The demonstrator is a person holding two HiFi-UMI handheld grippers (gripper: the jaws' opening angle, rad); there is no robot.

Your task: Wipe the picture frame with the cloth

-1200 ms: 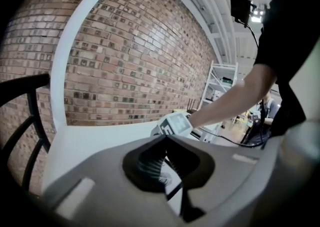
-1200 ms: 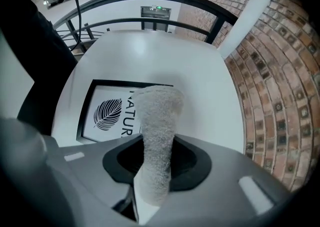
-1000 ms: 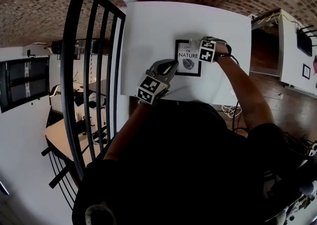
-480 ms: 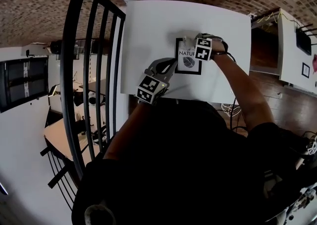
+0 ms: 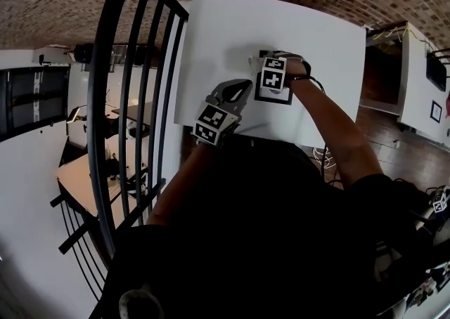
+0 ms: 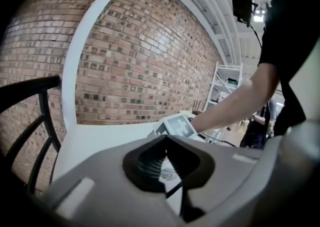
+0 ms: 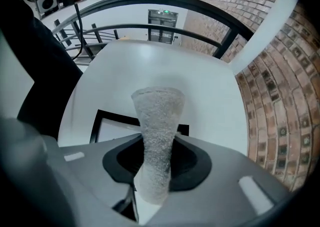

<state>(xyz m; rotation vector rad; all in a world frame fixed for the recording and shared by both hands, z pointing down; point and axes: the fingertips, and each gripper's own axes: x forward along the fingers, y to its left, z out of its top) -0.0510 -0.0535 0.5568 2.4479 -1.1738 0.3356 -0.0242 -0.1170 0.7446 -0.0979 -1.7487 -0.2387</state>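
Note:
On the white table [image 5: 218, 36] lies a black picture frame [image 5: 280, 98], mostly hidden under my right gripper [image 5: 260, 59]. That gripper is shut on a pale, fuzzy cloth [image 7: 159, 116], which sticks out past the jaws over the frame's far edge [image 7: 112, 127]. The cloth [image 5: 253, 60] shows as a small light patch by the frame's top left. My left gripper [image 5: 241, 88] sits at the frame's near left side, jaws shut with nothing between them. A leaf print of the frame [image 6: 169, 172] shows through the left gripper [image 6: 176, 187].
A black metal railing [image 5: 133, 79] runs along the table's left side. A brick wall [image 6: 135, 61] rises behind the table's far edge. The person's forearm [image 5: 330, 135] stretches over the table's near right. Another white desk [image 5: 415, 79] stands to the right.
My right gripper has slid left across the frame with the cloth and now covers most of the print. The left gripper has stayed by the frame's near left side.

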